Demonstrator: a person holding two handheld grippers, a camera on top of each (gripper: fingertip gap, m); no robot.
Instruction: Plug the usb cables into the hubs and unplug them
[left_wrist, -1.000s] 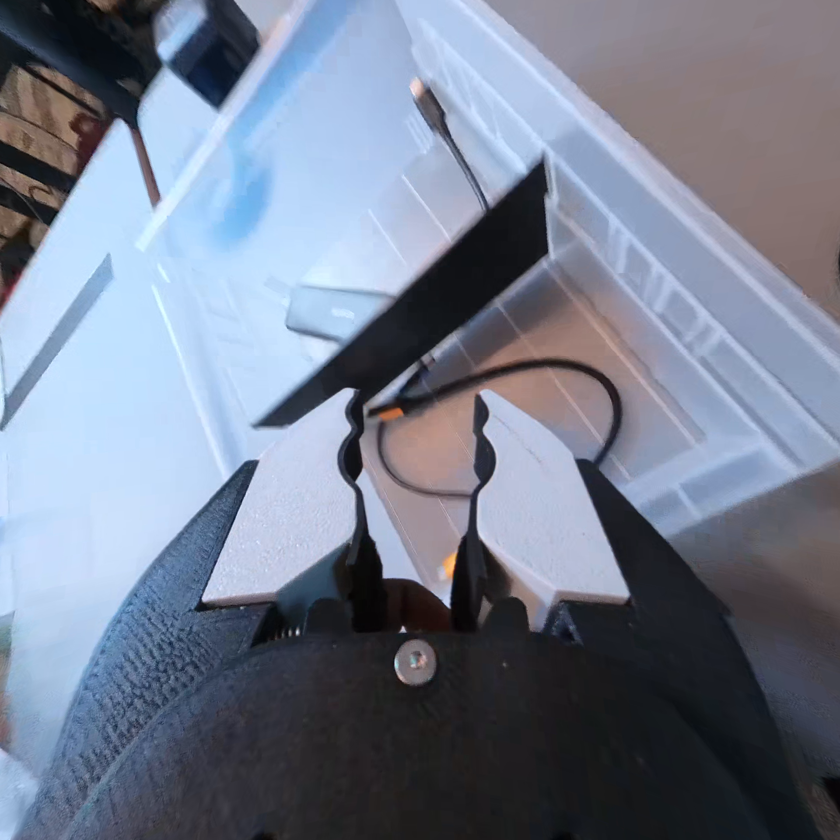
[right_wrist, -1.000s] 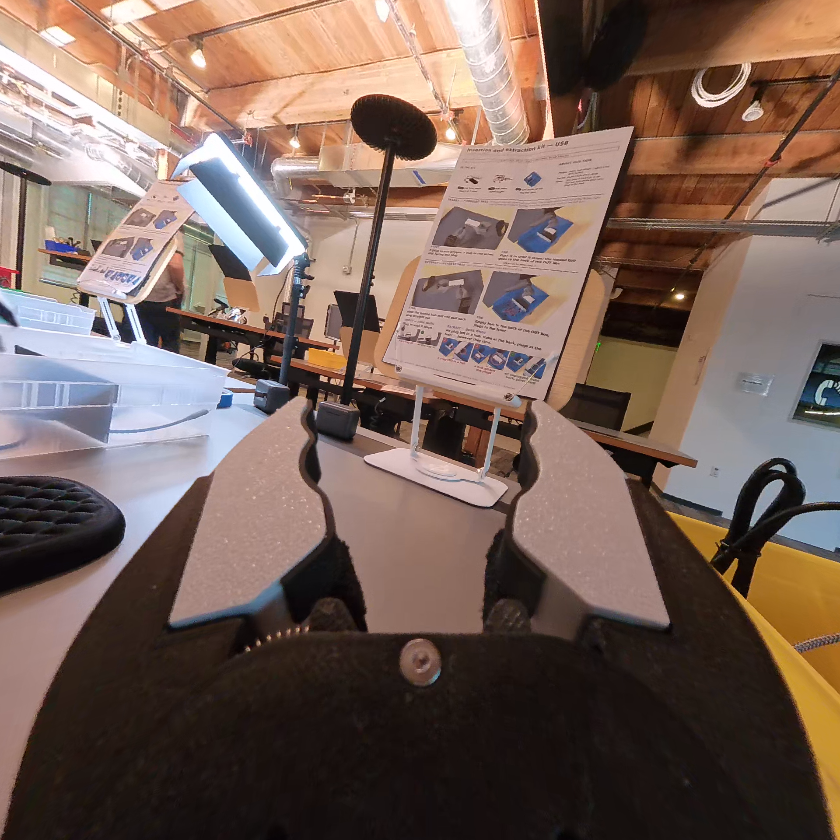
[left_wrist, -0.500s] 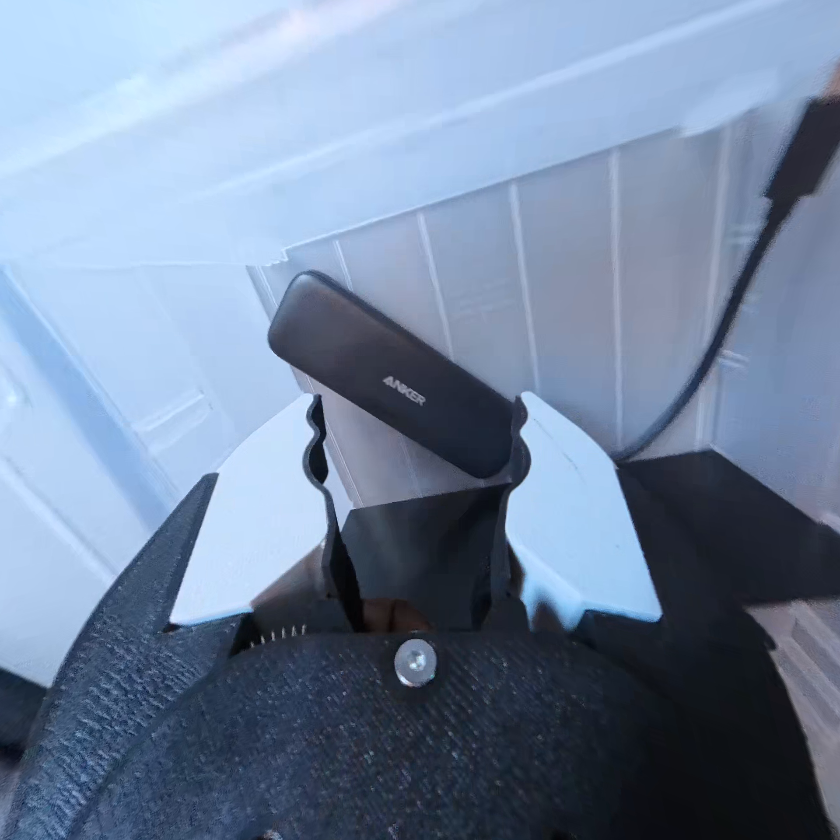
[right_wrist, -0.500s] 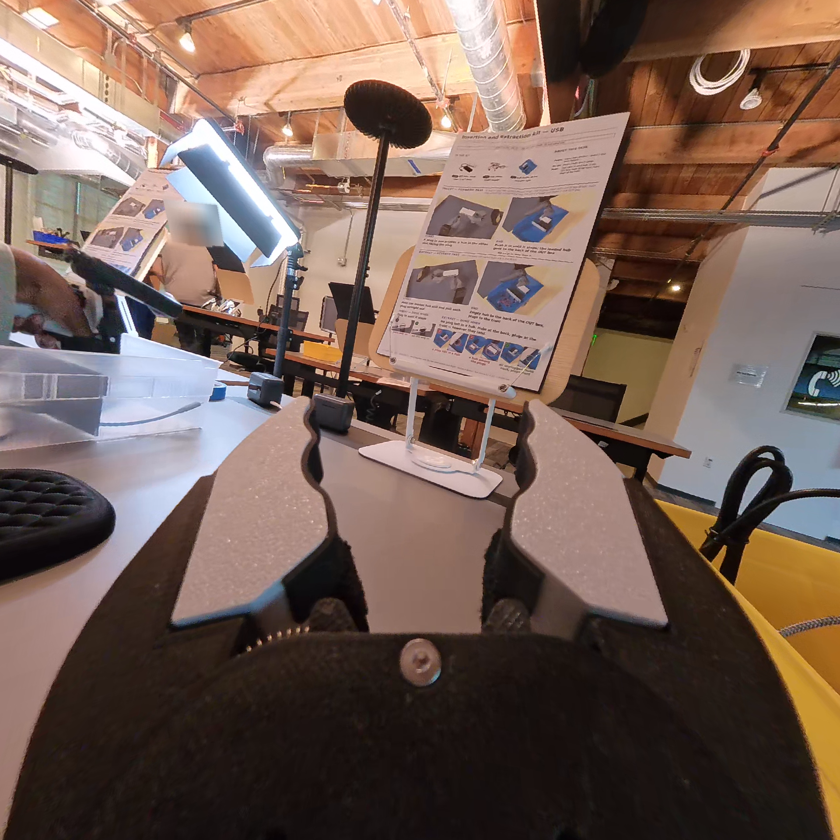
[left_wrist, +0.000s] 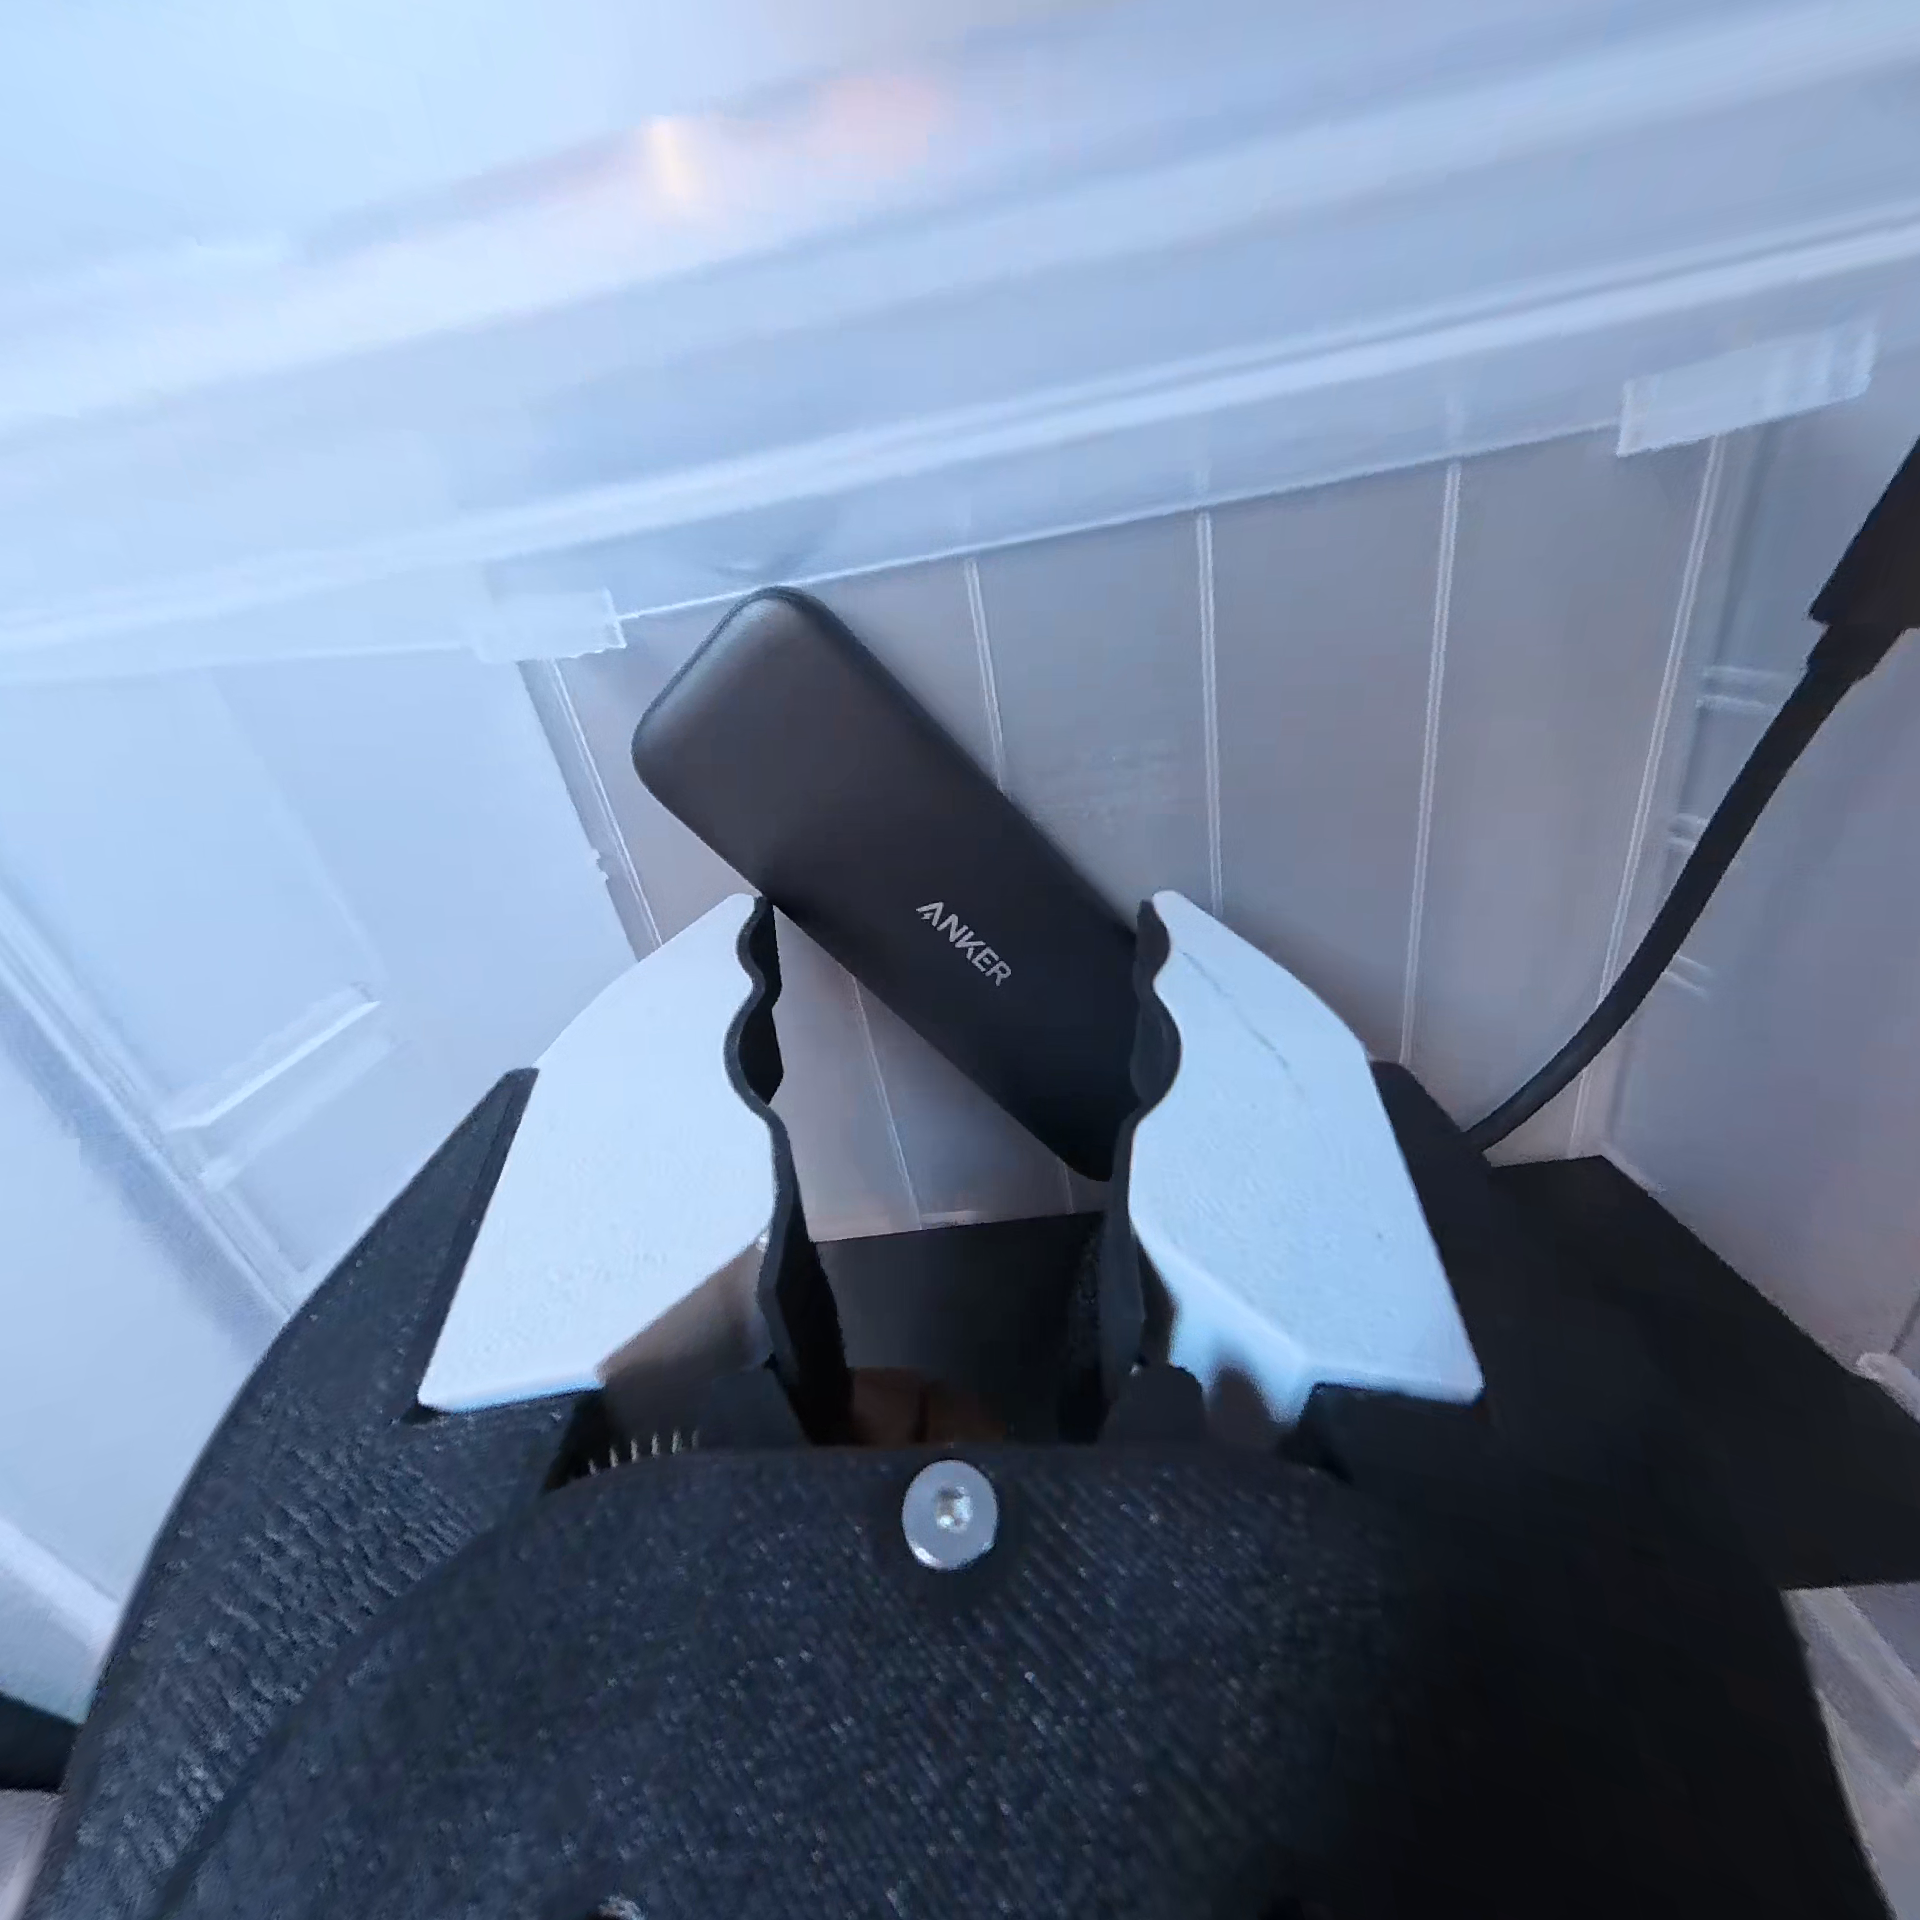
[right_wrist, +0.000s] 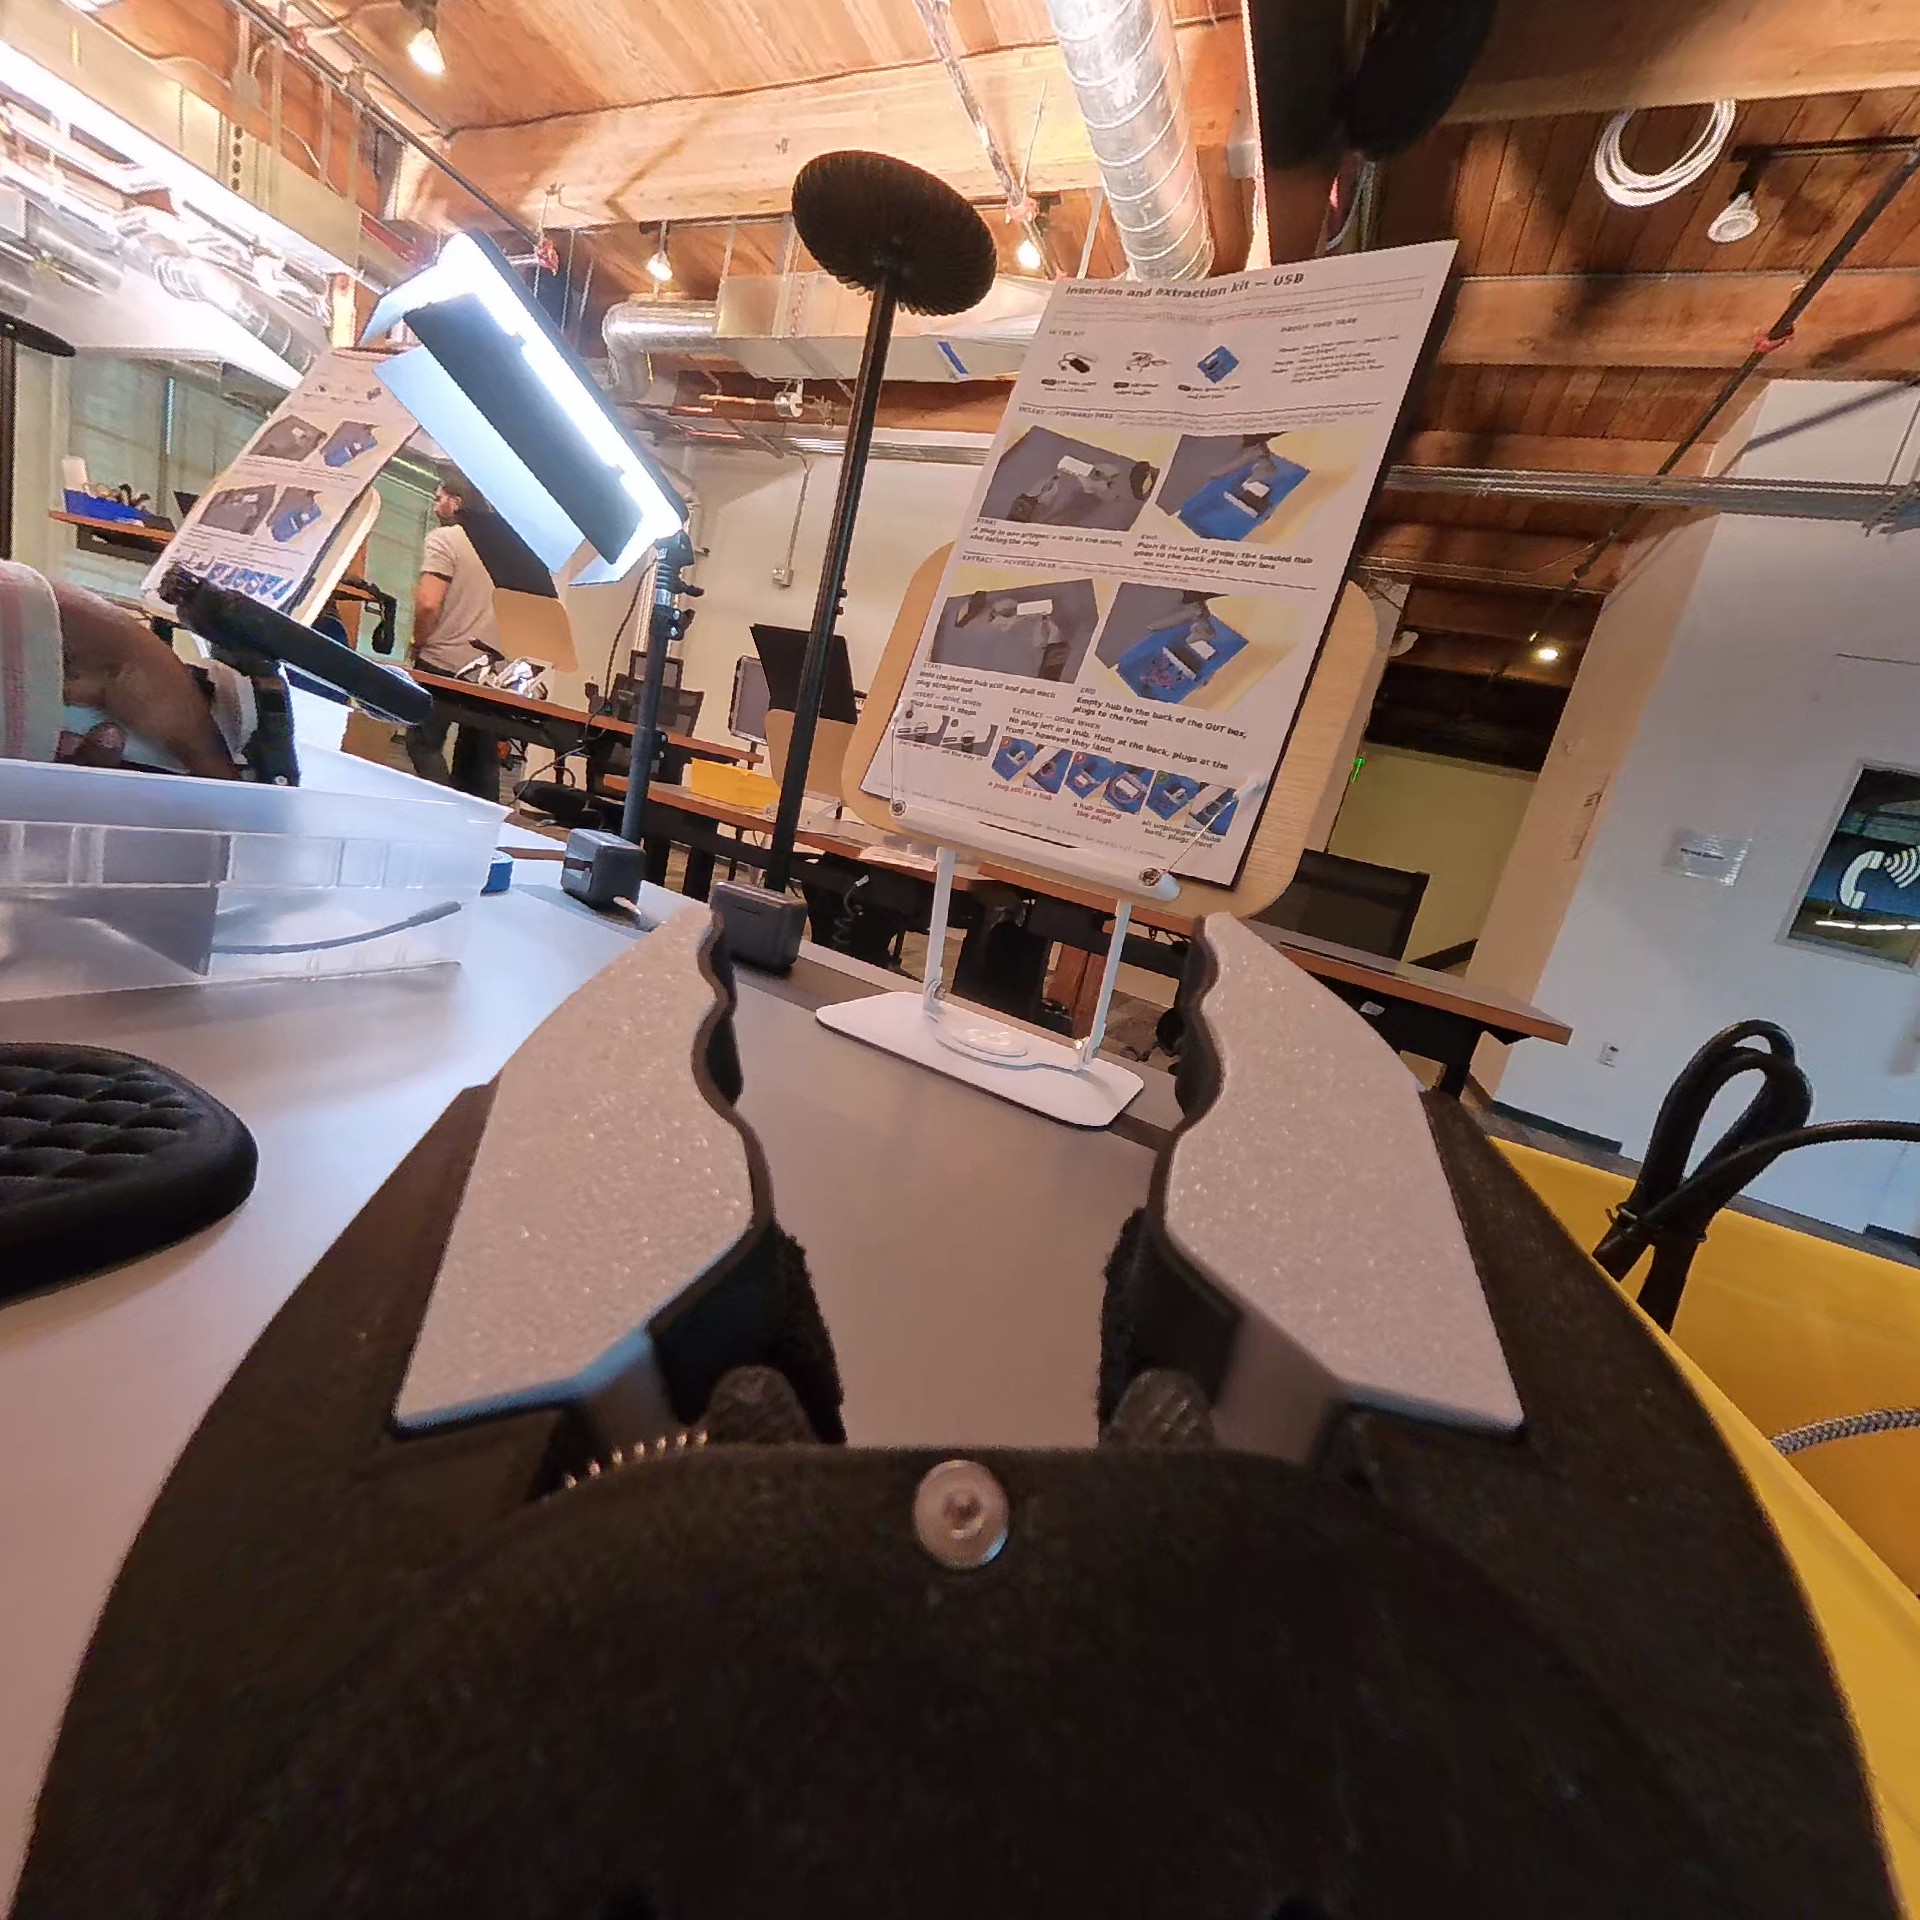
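Note:
A black USB hub (left_wrist: 831, 831) lies slantwise on the ribbed floor of a clear plastic bin (left_wrist: 1351, 644). My left gripper (left_wrist: 951, 935) is open inside the bin, its fingers on either side of the hub's near end; the right finger (left_wrist: 1247, 1122) touches or nearly touches it. A black cable (left_wrist: 1652, 956) runs up the right side to a plug at the frame edge. My right gripper (right_wrist: 961, 997) is open and empty, low over the grey table (right_wrist: 935, 1226). The bin (right_wrist: 343, 883) and the left gripper in a person's hand (right_wrist: 260, 686) show at the far left there.
A black divider (left_wrist: 1621, 1340) stands in the bin beside my left gripper. On the table are a black padded mat (right_wrist: 94, 1153), an instruction board on a white stand (right_wrist: 1143, 582) and a black disc on a pole (right_wrist: 894, 229). A yellow bin (right_wrist: 1787, 1382) with black cables (right_wrist: 1714, 1122) is at right. Left tips to right tips: about 55 centimetres.
My left gripper swung from above the bin's cable compartment down into the hub's compartment and closed in on the hub. The right gripper barely moved.

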